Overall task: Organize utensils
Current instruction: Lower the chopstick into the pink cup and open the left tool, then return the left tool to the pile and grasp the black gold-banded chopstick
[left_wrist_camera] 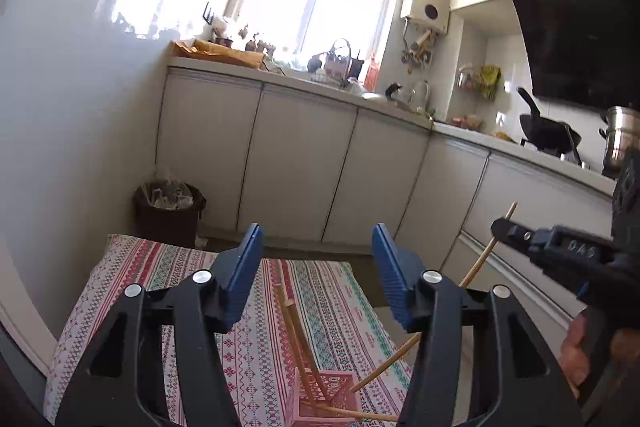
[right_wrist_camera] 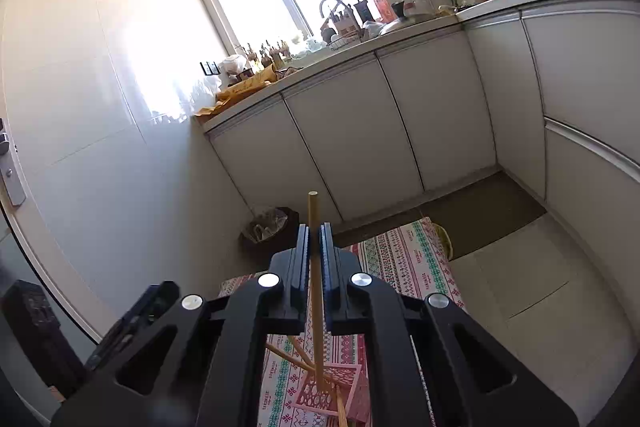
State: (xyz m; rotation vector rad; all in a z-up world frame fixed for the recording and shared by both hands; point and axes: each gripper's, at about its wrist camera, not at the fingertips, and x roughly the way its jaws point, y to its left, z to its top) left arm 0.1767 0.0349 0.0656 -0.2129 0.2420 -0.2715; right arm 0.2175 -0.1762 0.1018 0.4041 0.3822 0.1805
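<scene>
Hovering high over the bench [left_wrist_camera: 256,355], the left gripper [left_wrist_camera: 318,267] was angled slightly downward with its blue-padded jaws spread wide, nothing between them and nothing touching them. Below and beyond it, on the patterned cloth [left_wrist_camera: 348,311] that covered the bench, sat the pink basket [left_wrist_camera: 320,399], with several wooden chopsticks [left_wrist_camera: 296,339] leaning out of it at different angles.

Over on the right, the right gripper [right_wrist_camera: 314,259] was tipped steeply down toward that same pink basket [right_wrist_camera: 316,391], and its jaws were nearly closed, pinched on a single chopstick [right_wrist_camera: 314,291]. That stick ran almost straight along the gap between the pads, its blunt top end poking up well past the fingertips and its lower end reaching down into the basket's open top, where it met the other chopsticks [right_wrist_camera: 292,351] already resting inside. From the left wrist view the same held chopstick [left_wrist_camera: 480,259] slanted down from the right gripper [left_wrist_camera: 500,227] toward the basket, passing behind the left gripper's right finger. A bit of the person's right hand [left_wrist_camera: 576,351] showed at the frame's right edge, behind the tool.

As for writing, raised characters on the right gripper's body in the left wrist view looked like "DAS", though I couldn't be sure of them. Small repeated lettering was printed in the cloth's bands, too small to read.
</scene>
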